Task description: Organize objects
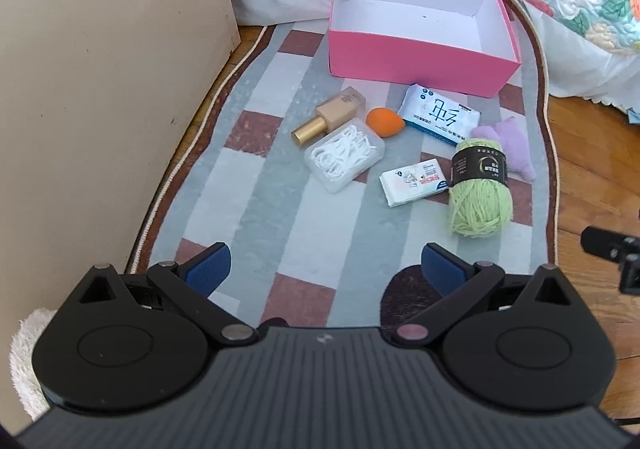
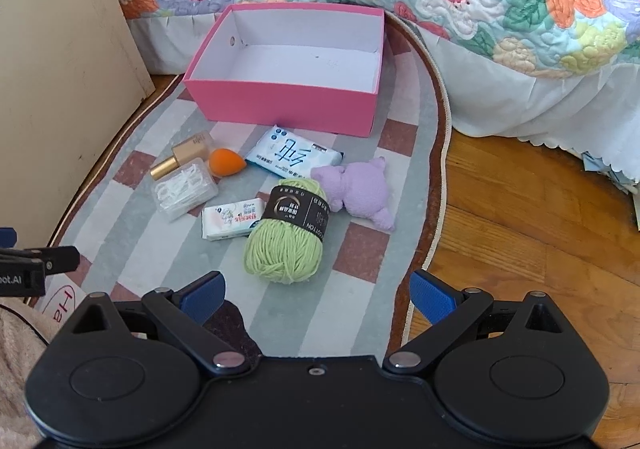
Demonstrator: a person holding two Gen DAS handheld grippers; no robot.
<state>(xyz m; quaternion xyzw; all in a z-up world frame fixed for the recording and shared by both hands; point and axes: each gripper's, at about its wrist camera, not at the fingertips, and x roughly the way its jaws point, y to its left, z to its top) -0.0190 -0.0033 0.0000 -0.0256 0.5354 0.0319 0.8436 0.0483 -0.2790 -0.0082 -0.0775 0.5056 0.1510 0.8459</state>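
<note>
On the rug's far edge sits your pink box (image 2: 288, 99), cardboard, white inside, nothing in it. Just before it, mid-rug, lie a glossy wipes pack (image 2: 294, 155), an egg-shaped orange sponge (image 2: 226, 161), a gold-capped bottle (image 2: 182, 159), a clear case of floss picks (image 2: 186, 193), a tissue packet (image 2: 232, 223), fuzzy green yarn (image 2: 290, 235) and a purple plush (image 2: 362, 191) (half hidden behind the yarn in the left view). Your left gripper (image 1: 326, 269) and right gripper (image 2: 316, 297) hover spread, holding nothing.
</note>
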